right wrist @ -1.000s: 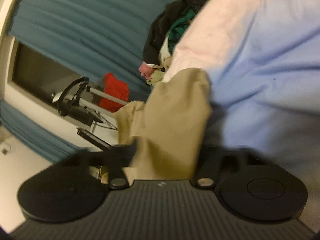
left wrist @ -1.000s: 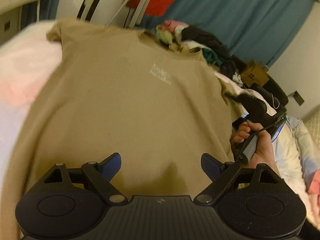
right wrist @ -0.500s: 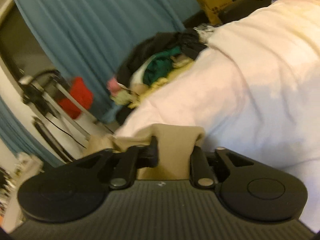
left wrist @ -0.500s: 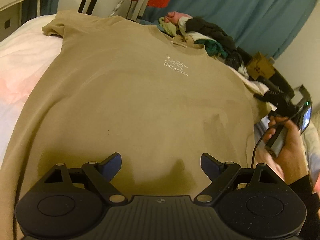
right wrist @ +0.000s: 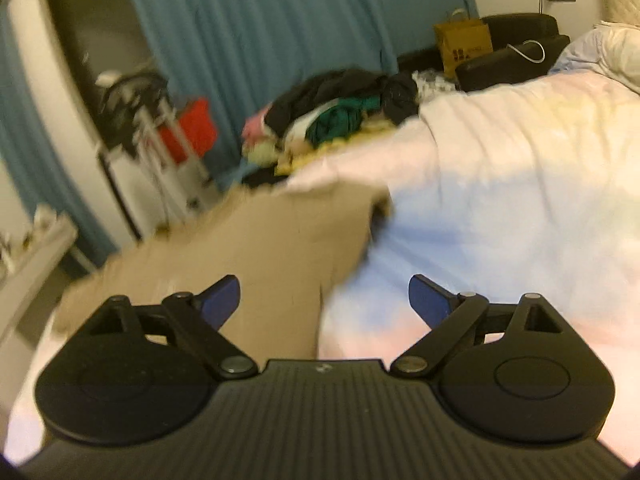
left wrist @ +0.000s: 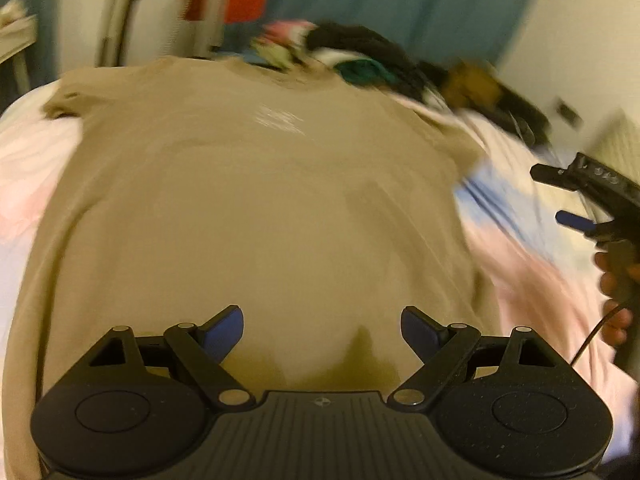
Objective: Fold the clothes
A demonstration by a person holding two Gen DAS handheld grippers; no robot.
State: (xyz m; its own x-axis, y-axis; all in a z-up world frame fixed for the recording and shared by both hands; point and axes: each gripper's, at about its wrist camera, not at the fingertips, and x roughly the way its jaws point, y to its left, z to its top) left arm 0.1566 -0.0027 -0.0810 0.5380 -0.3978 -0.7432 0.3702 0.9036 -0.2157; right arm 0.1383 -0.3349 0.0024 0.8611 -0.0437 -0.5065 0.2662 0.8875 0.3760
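Observation:
A tan T-shirt (left wrist: pixel 248 208) with a small white chest print lies spread flat, front up, on the bed. My left gripper (left wrist: pixel 322 320) hovers open over its near hem, with nothing between the fingers. My right gripper (right wrist: pixel 325 292) is lifted above the bed, its jaws opening, and no cloth is pinched in them. The shirt's right sleeve (right wrist: pixel 280 248) lies on the cover below and ahead of it. In the left wrist view the right gripper (left wrist: pixel 556 196) shows at the right edge, held by a hand (left wrist: pixel 616 280), clear of the shirt.
The bed cover (right wrist: pixel 500 184) is pale pink and blue. A pile of dark, green and pink clothes (right wrist: pixel 340 108) sits at the bed's far edge. Behind it are a teal curtain (right wrist: pixel 260 20), a metal rack with a red item (right wrist: pixel 192 128) and a brown paper bag (right wrist: pixel 464 44).
My right gripper let go of the tan sleeve, opened wide and rose away to the right. The sleeve now lies on the bed. The left view shifted a little over the shirt.

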